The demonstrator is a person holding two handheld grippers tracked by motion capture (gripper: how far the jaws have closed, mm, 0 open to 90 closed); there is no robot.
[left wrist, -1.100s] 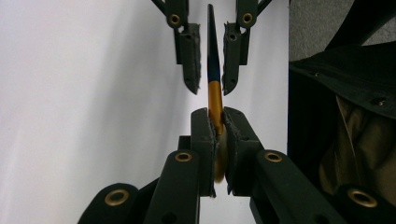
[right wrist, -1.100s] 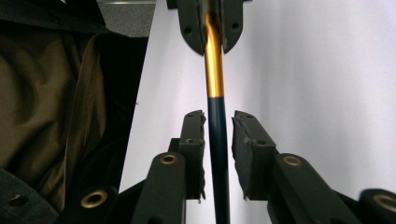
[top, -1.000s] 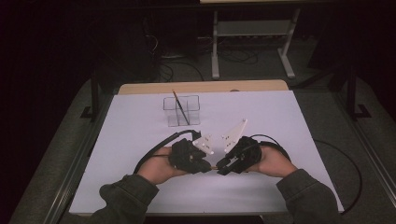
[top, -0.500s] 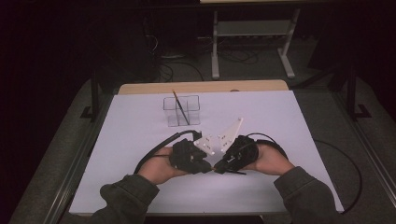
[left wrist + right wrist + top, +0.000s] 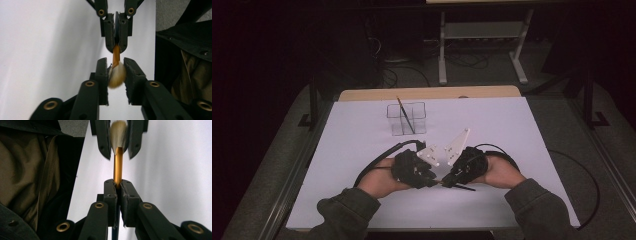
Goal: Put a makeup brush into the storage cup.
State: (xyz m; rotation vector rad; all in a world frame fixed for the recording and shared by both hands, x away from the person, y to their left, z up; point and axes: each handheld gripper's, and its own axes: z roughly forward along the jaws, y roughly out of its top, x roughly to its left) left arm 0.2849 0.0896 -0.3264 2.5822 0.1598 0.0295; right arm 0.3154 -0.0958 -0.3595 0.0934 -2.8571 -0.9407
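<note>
Brush (image 5: pixel 118 157) clamped at gold ferrule by right gripper (image 5: pixel 118 185), bristle tip between left gripper (image 5: pixel 116 67) pads w/ jaws just opening, slightly apart, both low over white table (image 5: pixel 362 135), clear organizer (image 5: pixel 407 119) beyond.

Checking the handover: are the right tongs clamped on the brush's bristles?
No, the right tongs pinch the brush by its gold collar, bristles beyond.

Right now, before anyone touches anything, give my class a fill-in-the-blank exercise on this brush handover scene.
1. The right gripper is shut on the brush's gold ____.
2. The brush's pale bristles lie between the jaws of the ____ gripper.
3. Farther back on the white table, a clear holder has a second ____ leaning inside.

Missing words: ferrule; left; brush
</note>
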